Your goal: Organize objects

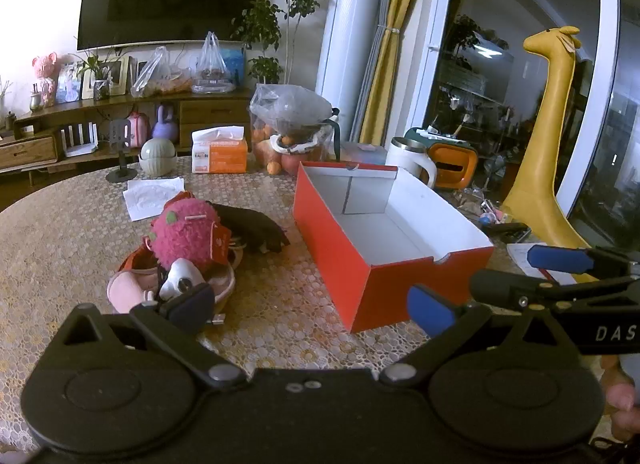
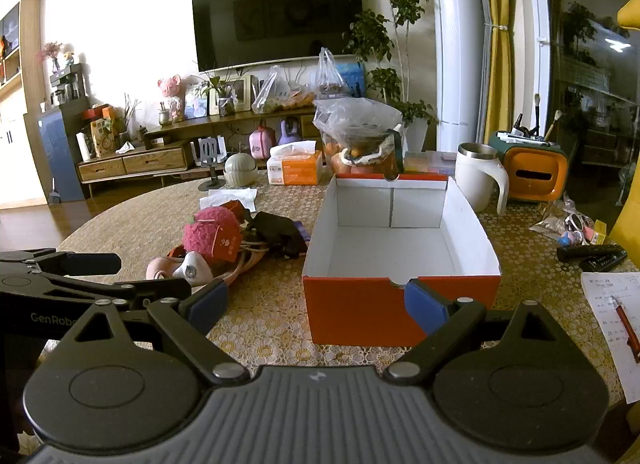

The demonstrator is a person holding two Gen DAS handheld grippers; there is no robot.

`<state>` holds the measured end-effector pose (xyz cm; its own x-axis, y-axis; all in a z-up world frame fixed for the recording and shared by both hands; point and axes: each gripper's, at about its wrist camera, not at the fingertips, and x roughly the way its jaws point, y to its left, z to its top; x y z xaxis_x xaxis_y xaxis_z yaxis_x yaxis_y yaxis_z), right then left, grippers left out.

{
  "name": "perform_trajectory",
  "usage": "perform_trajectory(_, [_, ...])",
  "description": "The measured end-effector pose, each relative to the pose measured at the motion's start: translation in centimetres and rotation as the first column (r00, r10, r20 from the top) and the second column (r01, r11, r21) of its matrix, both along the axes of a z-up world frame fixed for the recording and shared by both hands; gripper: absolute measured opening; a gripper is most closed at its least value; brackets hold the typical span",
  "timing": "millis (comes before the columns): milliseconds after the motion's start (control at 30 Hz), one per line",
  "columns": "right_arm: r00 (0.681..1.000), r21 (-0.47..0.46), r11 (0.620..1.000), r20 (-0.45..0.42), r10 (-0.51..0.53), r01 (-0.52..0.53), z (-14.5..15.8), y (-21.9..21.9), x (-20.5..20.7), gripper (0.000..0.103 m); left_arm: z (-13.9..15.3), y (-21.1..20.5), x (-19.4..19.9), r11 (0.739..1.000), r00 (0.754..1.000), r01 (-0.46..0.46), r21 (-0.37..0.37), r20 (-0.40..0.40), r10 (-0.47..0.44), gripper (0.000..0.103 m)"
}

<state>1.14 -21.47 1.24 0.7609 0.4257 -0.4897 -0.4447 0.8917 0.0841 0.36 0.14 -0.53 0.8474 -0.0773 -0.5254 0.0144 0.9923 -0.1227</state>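
Hovering, left gripper [image 1: 312, 304]: jaws spread wide, nothing between them, above the table just in front of the pile.
Right gripper [image 2: 316, 304]: jaws equally wide, empty, facing the short red end of the box.
Pile [image 1: 188, 252]: pink plush toy [image 1: 186, 234] on top, a white gadget [image 1: 180, 278] and pink items beneath, a dark cloth [image 1: 256, 228] behind; all left of the box, near it but apart.
Box [image 2: 400, 312]: orange-red outside, white inside, open, nothing in it, mid-table.
Table [image 1: 60, 244]: round, lace-patterned cover.
Behind box: tissue pack [image 1: 220, 150], bagged fruit [image 1: 292, 120], white mug [image 2: 480, 180].
Right edge: remote [image 2: 592, 254], paper with pen [image 2: 624, 324].
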Motion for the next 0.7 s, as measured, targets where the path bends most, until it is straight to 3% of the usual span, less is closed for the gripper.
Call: perform_trajectory(700, [1.0, -0.027, 0.999, -0.015, 0.02, -0.02, -0.4, 0.8, 0.8, 0.096, -0.4, 1.0, 1.0, 1.0, 1.0, -0.011, -0.012, -0.004, 0.011, 0.102])
